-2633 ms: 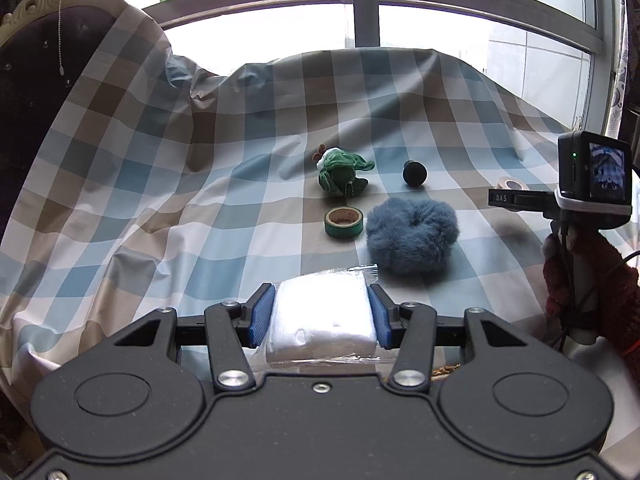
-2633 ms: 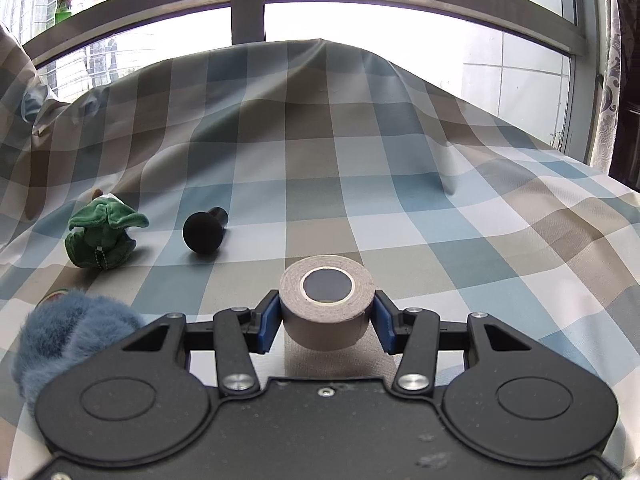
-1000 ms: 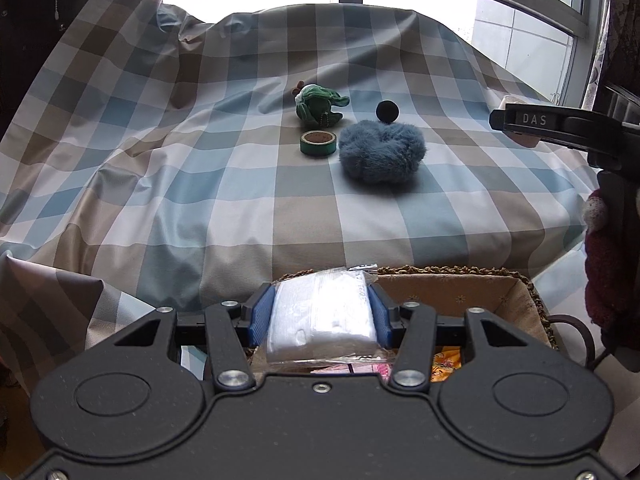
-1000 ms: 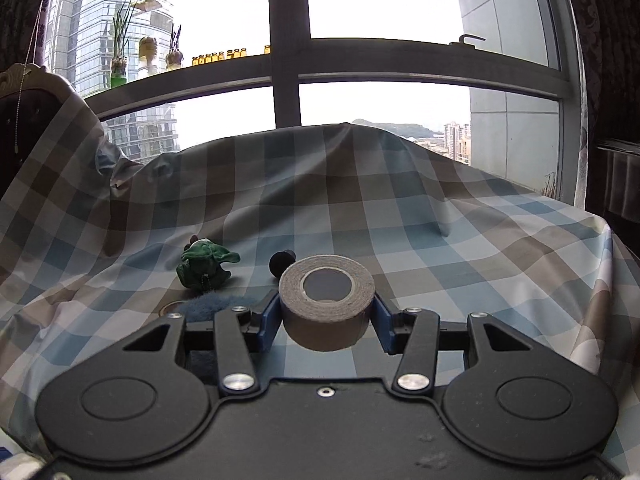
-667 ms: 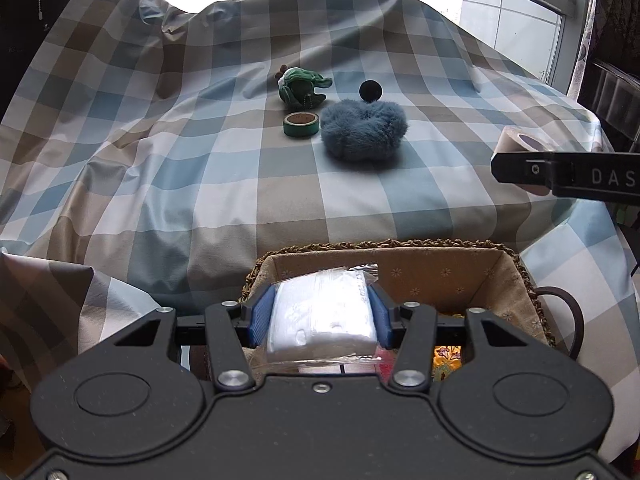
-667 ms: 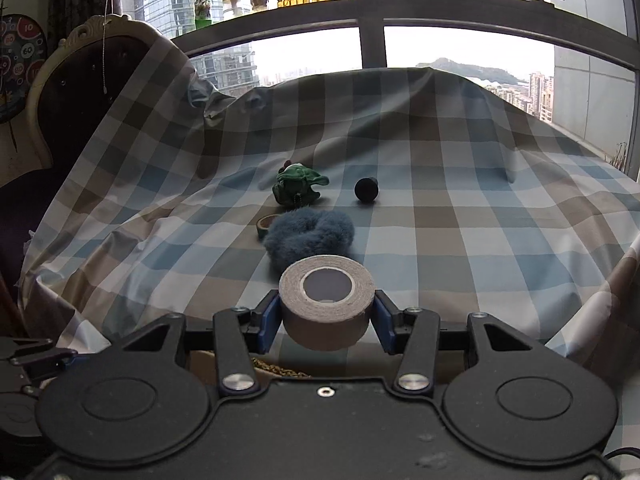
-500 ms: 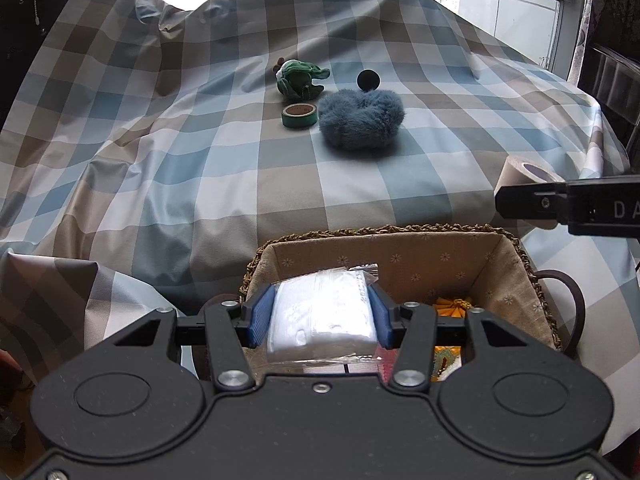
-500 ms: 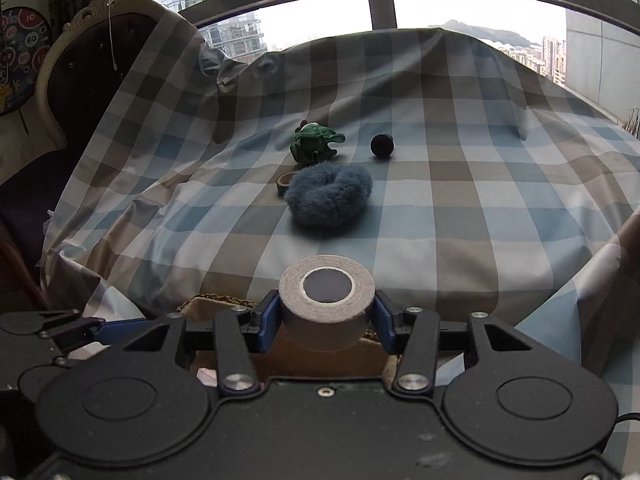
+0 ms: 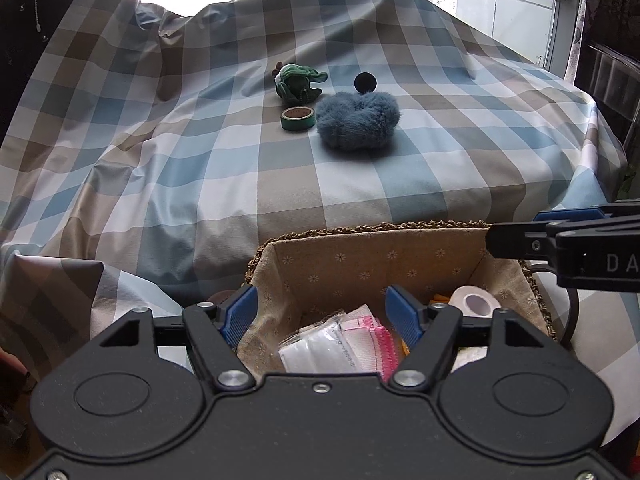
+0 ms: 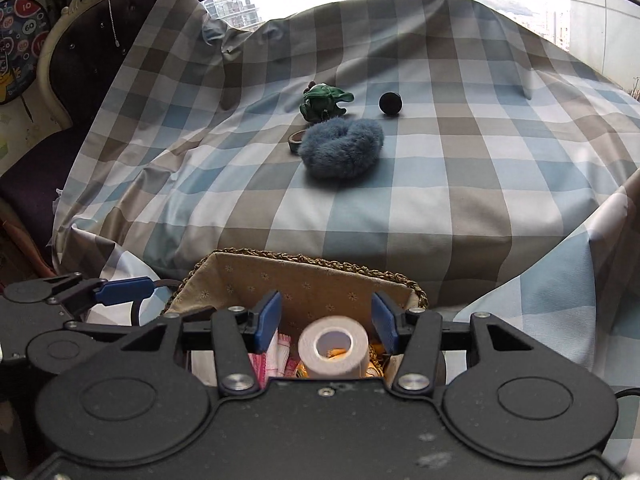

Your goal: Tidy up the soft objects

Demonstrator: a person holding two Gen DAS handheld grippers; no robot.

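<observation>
**Both loads released over the basket**

Moved from the checked surface (image 9: 360, 184) to above the basket (image 9: 372, 228) since the earlier frames; white packet (image 9: 320, 350) and pale tape roll (image 10: 334, 346), formerly clamped, now free. Left gripper (image 9: 322, 316): fingers opening, parted clear of the packet, which lies below them in the basket on a pink-edged cloth (image 9: 372, 338). Right gripper (image 10: 326, 322): fingers opening, gaps visible on both sides of the roll, no pad contact; whether the roll has landed or is mid-drop cannot be told.

Good practice for this step, as judged: keep both grippers over the basket's lined interior until each item has settled, open fully before lifting, then withdraw straight up to avoid snagging the packet's film or nudging the roll over the woven rim.

Pose: both grippers tilted downward and forward, side by side over the basket, each visible at the edge of the other's view, close but apart.

Remaining on the surface, grouped near its middle: blue fluffy item (image 9: 358, 124), green plush (image 9: 298, 82), green tape ring (image 9: 298, 118), black ball (image 9: 365, 82).
</observation>
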